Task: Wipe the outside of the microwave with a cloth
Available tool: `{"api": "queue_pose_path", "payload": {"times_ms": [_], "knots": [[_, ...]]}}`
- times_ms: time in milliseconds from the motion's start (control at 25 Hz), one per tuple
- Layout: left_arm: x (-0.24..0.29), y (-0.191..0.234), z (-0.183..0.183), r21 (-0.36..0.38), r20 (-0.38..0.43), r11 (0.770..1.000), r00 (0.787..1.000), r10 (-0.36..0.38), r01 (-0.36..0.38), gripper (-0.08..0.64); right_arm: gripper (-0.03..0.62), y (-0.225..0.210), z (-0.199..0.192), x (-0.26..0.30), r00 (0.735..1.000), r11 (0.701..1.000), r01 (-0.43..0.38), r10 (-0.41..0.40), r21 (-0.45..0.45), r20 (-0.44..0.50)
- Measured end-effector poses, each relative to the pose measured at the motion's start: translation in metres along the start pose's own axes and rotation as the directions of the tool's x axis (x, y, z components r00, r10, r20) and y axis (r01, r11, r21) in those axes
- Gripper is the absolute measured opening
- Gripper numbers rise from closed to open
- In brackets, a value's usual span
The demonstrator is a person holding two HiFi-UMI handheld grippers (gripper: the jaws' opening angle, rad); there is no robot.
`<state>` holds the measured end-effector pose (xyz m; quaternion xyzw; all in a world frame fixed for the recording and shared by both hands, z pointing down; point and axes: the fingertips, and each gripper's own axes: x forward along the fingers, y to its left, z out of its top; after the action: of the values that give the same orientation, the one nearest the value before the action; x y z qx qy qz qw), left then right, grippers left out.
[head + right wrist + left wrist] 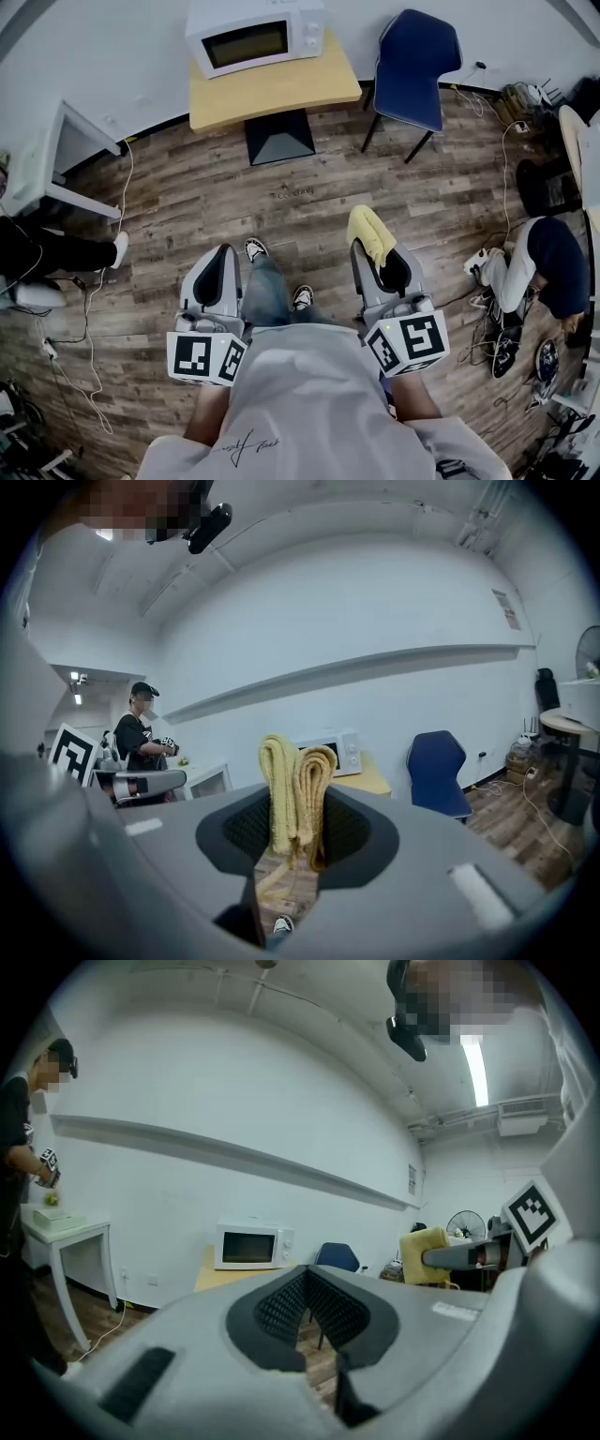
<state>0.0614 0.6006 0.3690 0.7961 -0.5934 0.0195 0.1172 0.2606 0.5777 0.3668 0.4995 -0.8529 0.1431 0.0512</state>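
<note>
The right gripper (377, 258) is clamped on a folded yellow cloth (367, 230), held ready for wiping, while the left gripper (221, 267) is closed on nothing, and the microwave (255, 36) sits well apart on the far table (281, 94), not yet reached.

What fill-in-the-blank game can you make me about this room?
1. The right hand-held gripper is shut on a ____ cloth.
2. The microwave stands on a table, and its door is ____.
3. The chair beside the table is ____.
Missing words: yellow; closed; blue.
</note>
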Motion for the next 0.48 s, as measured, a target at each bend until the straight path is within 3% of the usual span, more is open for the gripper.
{"api": "queue_pose_path", "payload": {"times_ms": [480], "knots": [[0.075,0.039,0.015,-0.01,-0.015,1.0,1.0,-0.013,0.013,-0.009,0.129,-0.016,0.025,0.077,0.999,1.0,-0.025,0.024,-0.016,-0.027]]}}
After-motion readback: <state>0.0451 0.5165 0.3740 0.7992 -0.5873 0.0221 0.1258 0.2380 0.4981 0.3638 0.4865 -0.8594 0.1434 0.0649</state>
